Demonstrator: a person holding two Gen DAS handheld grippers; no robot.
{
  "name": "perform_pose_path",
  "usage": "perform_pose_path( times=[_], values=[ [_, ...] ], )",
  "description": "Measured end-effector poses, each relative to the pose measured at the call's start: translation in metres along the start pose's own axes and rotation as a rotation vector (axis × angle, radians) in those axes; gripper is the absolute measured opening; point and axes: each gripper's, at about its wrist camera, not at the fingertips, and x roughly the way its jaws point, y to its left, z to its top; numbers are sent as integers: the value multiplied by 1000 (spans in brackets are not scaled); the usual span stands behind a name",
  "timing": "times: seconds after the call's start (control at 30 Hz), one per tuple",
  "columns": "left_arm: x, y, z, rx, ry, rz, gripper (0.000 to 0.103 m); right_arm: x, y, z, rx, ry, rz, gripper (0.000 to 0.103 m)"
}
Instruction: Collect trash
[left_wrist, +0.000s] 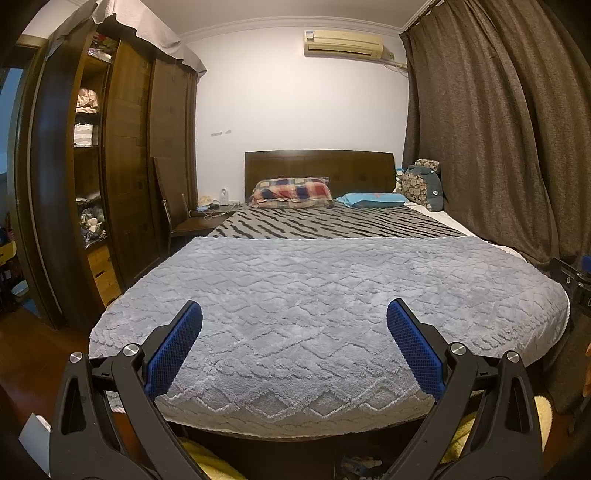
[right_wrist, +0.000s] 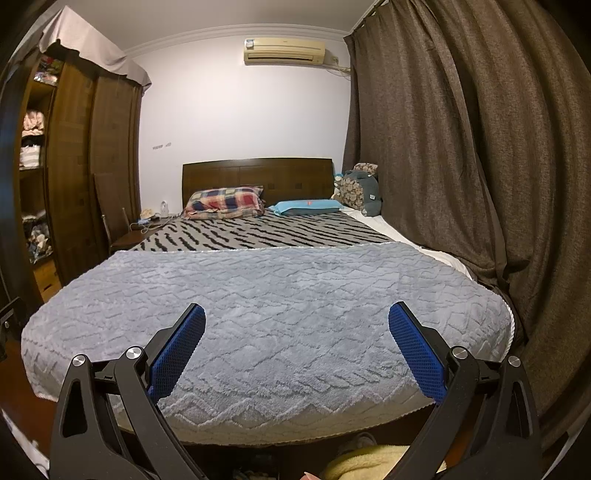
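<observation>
Both claws are held wide open and empty at the foot of the bed: the left claw (left_wrist: 294, 321) and right claw (right_wrist: 296, 323) are raised over the grey blanket (left_wrist: 314, 295). No trash can be made out. Farther back, pillows (left_wrist: 291, 192) are laid against the headboard (left_wrist: 317, 164).

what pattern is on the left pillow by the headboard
Plaid in red, navy and cream, clearest on the pillow in the left wrist view.
</observation>
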Motion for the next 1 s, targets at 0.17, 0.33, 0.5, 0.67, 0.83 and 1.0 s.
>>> perform_pose_path(
  times=[0.17,0.33,0.5,0.67,0.83,1.0],
  values=[
    [-1,1,1,-4,2,2,95,0,1,1,3,2,-2,100],
    [-1,1,2,-3,3,-1,95,1,1,1,5,2,-4,100],
    [0,1,2,1,7,2,95,2,0,0,6,6,-5,100],
    [1,1,2,-1,8,1,95,1,0,0,5,8,-4,100],
    [1,1,0,-2,5,0,95,1,0,0,5,9,-5,100],
    [0,1,0,-2,5,1,95,1,1,1,3,8,-4,100]
  ],
)
